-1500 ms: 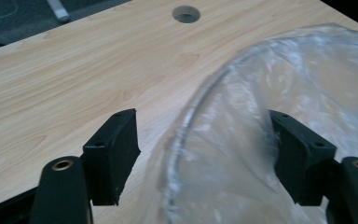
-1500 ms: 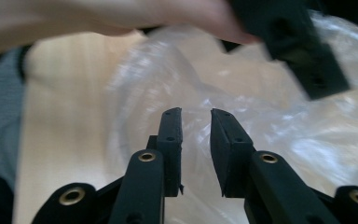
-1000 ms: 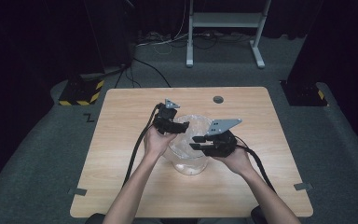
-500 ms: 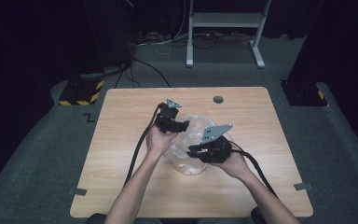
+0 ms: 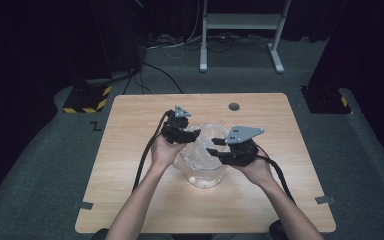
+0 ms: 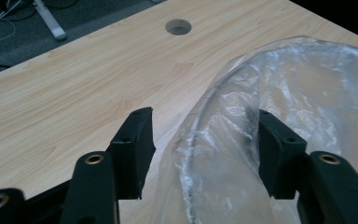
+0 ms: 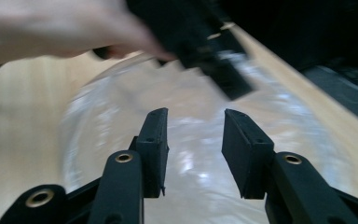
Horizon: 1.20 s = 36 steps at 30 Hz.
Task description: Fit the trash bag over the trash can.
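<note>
**Two grippers work a plastic liner at the rim of a clear bowl**

The left gripper [image 6: 200,140] straddles the edge of a round clear glass bowl [image 5: 206,176], its two black jaws standing apart with the rim and a fold of thin, crinkled clear plastic film [image 6: 279,93] between them. One jaw sits outside the bowl over bare wood, the other inside behind the film. The jaws have just been closing, yet the pads are not seen pressing on the film, so the grip reads as released. The right gripper [image 7: 193,140] hovers over the bowl's mouth with its jaws parted and nothing caught between them; they have just been opening. Beyond its jaws, blurred, the film lies spread inside the bowl, and the person's left hand [image 7: 51,28] with the other gripper shows at the far rim.

From above, the bowl stands near the middle of the light wooden table [image 5: 130,200], lined with the film, which bunches up above the rim on the far side. Whether anything lies under the film cannot be told. Both forearms reach in from the near edge, the left gripper [image 5: 180,131] at the bowl's far left rim, the right gripper [image 5: 220,147] at its right side. A round grey cable hole [image 5: 234,106] sits in the tabletop well beyond the bowl.
</note>
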Tool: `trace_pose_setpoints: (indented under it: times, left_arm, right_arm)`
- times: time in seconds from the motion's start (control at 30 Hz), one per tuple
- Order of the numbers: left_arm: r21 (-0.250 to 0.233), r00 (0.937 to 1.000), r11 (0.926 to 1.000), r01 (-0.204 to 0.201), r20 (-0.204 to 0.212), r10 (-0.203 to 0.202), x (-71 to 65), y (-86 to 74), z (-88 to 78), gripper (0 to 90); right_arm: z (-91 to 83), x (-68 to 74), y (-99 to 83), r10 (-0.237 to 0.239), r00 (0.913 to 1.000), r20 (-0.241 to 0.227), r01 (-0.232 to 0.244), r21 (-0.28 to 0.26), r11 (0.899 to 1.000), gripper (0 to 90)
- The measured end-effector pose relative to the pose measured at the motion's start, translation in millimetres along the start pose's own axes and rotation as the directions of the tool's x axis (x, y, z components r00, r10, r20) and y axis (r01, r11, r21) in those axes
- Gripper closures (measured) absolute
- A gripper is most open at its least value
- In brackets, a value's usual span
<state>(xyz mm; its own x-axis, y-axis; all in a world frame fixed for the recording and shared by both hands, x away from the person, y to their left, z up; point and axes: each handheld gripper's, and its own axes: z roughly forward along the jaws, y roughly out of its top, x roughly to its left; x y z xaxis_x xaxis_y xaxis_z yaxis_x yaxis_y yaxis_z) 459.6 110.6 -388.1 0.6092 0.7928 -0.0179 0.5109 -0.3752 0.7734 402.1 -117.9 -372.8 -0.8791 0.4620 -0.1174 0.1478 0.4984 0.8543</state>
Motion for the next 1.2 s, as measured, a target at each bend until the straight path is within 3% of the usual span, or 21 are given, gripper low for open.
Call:
trace_pose_setpoints:
  times: [0.13,0.23,0.4,0.53,0.67,0.77,0.9,1.03,1.13,1.2]
  left_arm:
    - [-0.026,0.9994,0.9994,0.023,0.026,-0.023,0.9,-3.0,-3.9,47.8]
    - [-0.038,0.9994,0.9991,0.019,0.03,-0.018,2.9,-4.2,-6.8,50.7]
    - [-0.044,0.9987,0.9988,0.022,0.047,-0.02,3.3,-4.4,-7.1,58.1]
    - [-0.037,0.9988,0.9992,0.013,0.047,-0.011,2.8,-5.4,-7.1,60.3]
    - [-0.052,0.9987,0.9984,0.022,0.047,-0.02,5.5,-8.6,-11.0,59.3]
    - [-0.06,0.9981,0.9977,0.031,0.054,-0.028,7.0,-10.7,-14.2,59.3]
    - [-0.088,0.9983,0.9958,0.027,0.055,-0.022,4.6,-11.6,-22.4,55.7]
    - [-0.103,0.9976,0.9942,0.031,0.065,-0.025,4.5,-11.9,-29.3,55.8]
    - [-0.099,0.9974,0.9947,0.027,0.069,-0.02,5.7,-11.7,-29.4,60.2]
    - [-0.087,0.9975,0.9958,0.028,0.067,-0.022,5.6,-12.3,-27.5,63.5]
  right_arm:
    - [-3.3,-15.1,-0.6,0.048,0.9957,0.079,-0.047,-0.017,0.999,58.0]
    - [-4.7,-24.7,-1.8,0.078,0.9918,0.101,-0.076,-0.026,0.997,57.2]
    - [-4.2,-28.6,-1.1,0.095,0.9884,0.118,-0.093,-0.026,0.995,57.2]
    - [5.1,-33.7,-5.7,0.107,0.982,0.155,-0.111,0.019,0.994,57.7]
    - [7.6,-40.4,-13.2,0.13,0.9771,0.169,-0.137,0.03,0.99,67.8]
    - [2.9,-44.2,-16.7,0.148,0.9754,0.164,-0.155,0.03,0.987,73.6]
    - [-5.1,-44.5,-21.6,0.168,0.97,0.175,-0.172,0.007,0.985,68.2]
    - [-25.0,-42.9,-25.0,0.176,0.9672,0.183,-0.174,-0.03,0.984,66.9]
    - [-34.9,-46.3,-32.7,0.186,0.9615,0.202,-0.186,-0.019,0.982,66.9]
    - [-35.0,-51.7,-40.5,0.219,0.9543,0.204,-0.222,-0.006,0.975,66.9]
